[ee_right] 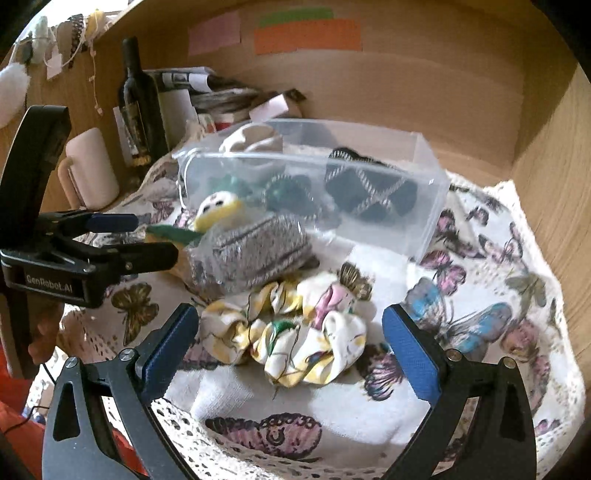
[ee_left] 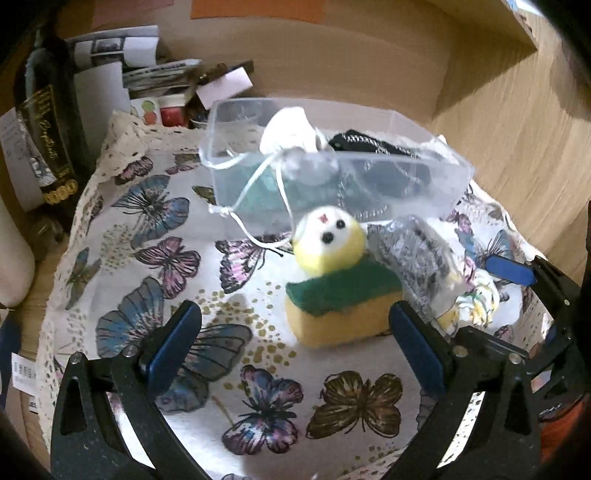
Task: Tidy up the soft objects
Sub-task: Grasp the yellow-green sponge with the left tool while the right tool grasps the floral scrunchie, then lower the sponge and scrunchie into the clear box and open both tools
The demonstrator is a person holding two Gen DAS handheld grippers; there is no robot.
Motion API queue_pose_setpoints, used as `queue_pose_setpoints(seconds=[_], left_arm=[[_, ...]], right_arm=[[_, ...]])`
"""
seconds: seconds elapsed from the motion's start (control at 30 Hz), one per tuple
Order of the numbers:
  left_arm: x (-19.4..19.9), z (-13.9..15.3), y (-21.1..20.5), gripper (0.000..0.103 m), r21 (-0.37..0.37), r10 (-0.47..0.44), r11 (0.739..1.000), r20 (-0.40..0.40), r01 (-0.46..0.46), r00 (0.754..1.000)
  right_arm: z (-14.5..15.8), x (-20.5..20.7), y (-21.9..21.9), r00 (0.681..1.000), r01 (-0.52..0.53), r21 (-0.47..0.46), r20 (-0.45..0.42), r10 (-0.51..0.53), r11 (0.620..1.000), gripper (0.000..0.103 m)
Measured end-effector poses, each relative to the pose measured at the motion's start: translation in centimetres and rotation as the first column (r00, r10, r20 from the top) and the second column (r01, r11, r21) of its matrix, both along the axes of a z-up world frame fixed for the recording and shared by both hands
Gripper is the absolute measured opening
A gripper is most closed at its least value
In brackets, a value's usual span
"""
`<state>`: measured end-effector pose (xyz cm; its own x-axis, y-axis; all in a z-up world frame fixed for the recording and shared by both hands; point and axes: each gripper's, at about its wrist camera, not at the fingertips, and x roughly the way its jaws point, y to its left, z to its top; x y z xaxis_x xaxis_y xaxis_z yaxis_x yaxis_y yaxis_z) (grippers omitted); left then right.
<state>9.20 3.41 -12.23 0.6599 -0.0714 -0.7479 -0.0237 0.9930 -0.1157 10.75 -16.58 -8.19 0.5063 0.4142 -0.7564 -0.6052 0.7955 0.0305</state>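
Approaching loose soft items before clear plastic bin [ee_right: 424, 206]; both tongs spread wide, empty. Left tongs [ee_left: 295, 343] line up on yellow-green sponge [ee_left: 340, 306], chick plush [ee_left: 328, 242] resting against its top. Right tongs [ee_right: 291, 347] straddle floral scrunchie [ee_right: 288, 332]. Advice: descend square, pinch mid-body, lift clear of bagged grey item [ee_right: 255, 254] touching sponge. Butterfly-print cloth [ee_right: 480, 314] covers tabletop, may snag. Wooden alcove; wine bottle [ee_right: 135, 99], papers at rear left.

Wooden walls [ee_right: 424, 74] close in a nook; pink, green and orange notes [ee_right: 308, 35] stick to the back. A butterfly cloth [ee_left: 155, 258] covers the surface. A dark bottle [ee_right: 135, 103], a mug [ee_right: 92, 166] and stacked papers [ee_left: 159, 74] crowd the left corner.
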Motion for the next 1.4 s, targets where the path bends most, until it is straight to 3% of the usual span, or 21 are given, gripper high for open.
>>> queue_pose_setpoints(seconds=[0.07, 0.13, 0.23, 0.3, 0.33, 0.4, 0.5, 0.67, 0.97, 1.4], left_arm=[[0.3, -0.3, -0.2, 0.103, -0.010, 0.000, 1.000, -0.003, 0.000, 1.000], [0.5, -0.6, -0.2, 0.102, -0.038, -0.002, 0.999, -0.007, 0.002, 1.000], [0.6, -0.5, -0.5, 0.089, -0.061, -0.026, 0.998, 0.002, 0.026, 1.000], [0.7, -0.5, -0.9, 0.079, -0.071, -0.045, 0.996, 0.004, 0.046, 0.999], [0.7, -0.5, -1.2, 0.076, -0.072, -0.054, 0.996, 0.006, 0.055, 0.999], [0.7, -0.3, -1.7, 0.062, -0.080, -0.078, 0.994, 0.011, 0.079, 0.997], [0.6, 0.0, -2.3, 0.045, -0.096, -0.111, 0.989, 0.017, 0.112, 0.994], [-0.1, 1.0, -2.7, 0.040, -0.065, -0.101, 0.992, 0.050, 0.104, 0.994], [-1.2, 4.0, -1.1, 0.040, -0.066, -0.065, 0.995, 0.133, 0.074, 0.989], [0.4, 9.7, -0.7, 0.040, 0.017, -0.030, 1.000, 0.328, 0.026, 0.944]], right_arm=[[-0.4, 0.0, -0.2, 1.000, -0.003, -0.005, -0.011, 0.002, 1.000, 0.098], [-0.7, -0.1, -0.2, 1.000, -0.009, -0.013, -0.019, 0.008, 1.000, 0.088], [-0.8, -0.3, -0.1, 1.000, -0.009, -0.030, -0.003, 0.009, 0.999, 0.074], [-0.6, -0.3, -0.3, 1.000, -0.011, -0.027, -0.004, 0.011, 1.000, 0.055], [-0.6, -0.3, -0.5, 1.000, -0.009, -0.025, -0.005, 0.009, 1.000, 0.051], [-0.4, -0.1, -0.8, 1.000, 0.000, -0.024, -0.006, 0.000, 1.000, 0.034], [-0.1, 0.1, -1.4, 1.000, 0.020, -0.019, 0.003, -0.020, 1.000, 0.027], [1.1, 0.3, -2.4, 0.997, 0.058, -0.003, 0.046, -0.058, 0.998, 0.023], [4.6, 0.9, -3.1, 0.987, 0.080, 0.054, 0.134, -0.086, 0.995, 0.023], [9.1, 3.3, -0.8, 0.966, 0.031, 0.126, 0.250, -0.062, 0.992, 0.023]])
